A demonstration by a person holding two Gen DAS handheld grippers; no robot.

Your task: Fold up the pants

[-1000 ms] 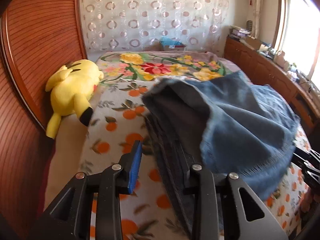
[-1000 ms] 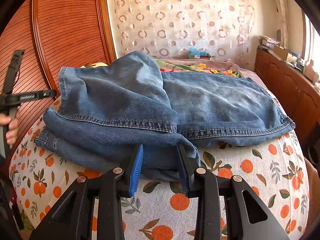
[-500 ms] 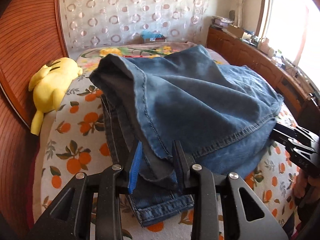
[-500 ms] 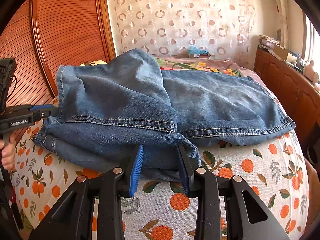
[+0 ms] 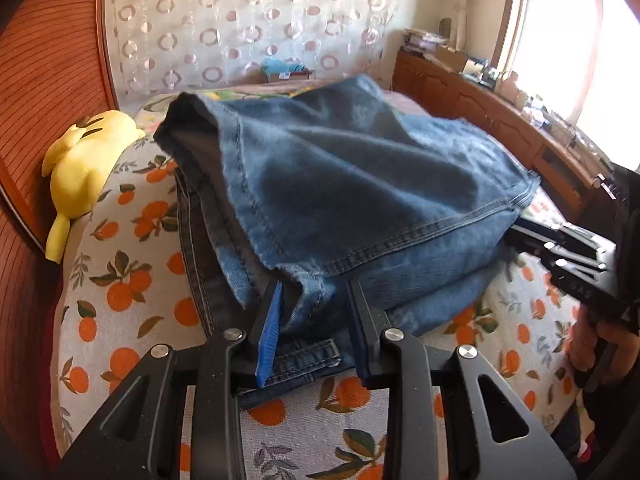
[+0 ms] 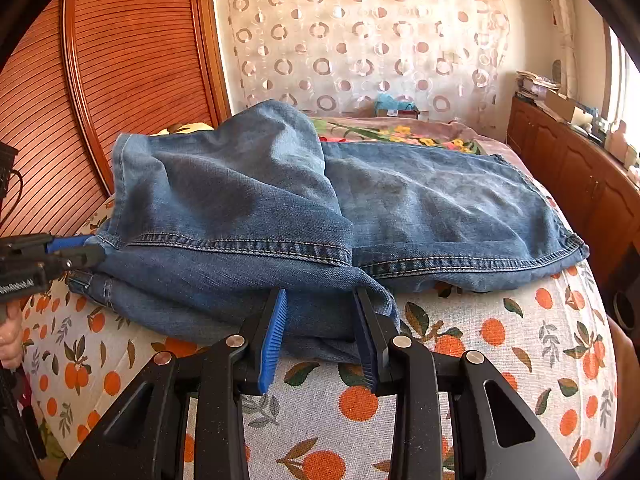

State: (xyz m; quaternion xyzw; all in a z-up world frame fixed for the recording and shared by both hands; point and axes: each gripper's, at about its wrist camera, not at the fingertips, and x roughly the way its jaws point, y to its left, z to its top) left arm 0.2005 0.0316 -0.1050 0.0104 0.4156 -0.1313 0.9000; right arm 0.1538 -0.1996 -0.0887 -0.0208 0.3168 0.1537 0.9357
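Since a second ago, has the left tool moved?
Yes. In the right wrist view the left tool, holding the jeans hem, has come in from the left edge, away from the ribbed wooden panel, onto the orange-print bedspread.

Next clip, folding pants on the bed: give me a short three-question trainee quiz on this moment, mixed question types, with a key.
1. True or false: the blue denim jeans lie on a plain white sheet.
2. What soft toy lies beside the ribbed wooden headboard?
   A. brown bear
   B. yellow plush
   C. grey rabbit
3. Fill in: denim sits between the fingers of the left tool and the ____ tool.

Key:
1. False; the bedcover has an orange-fruit print.
2. B
3. right
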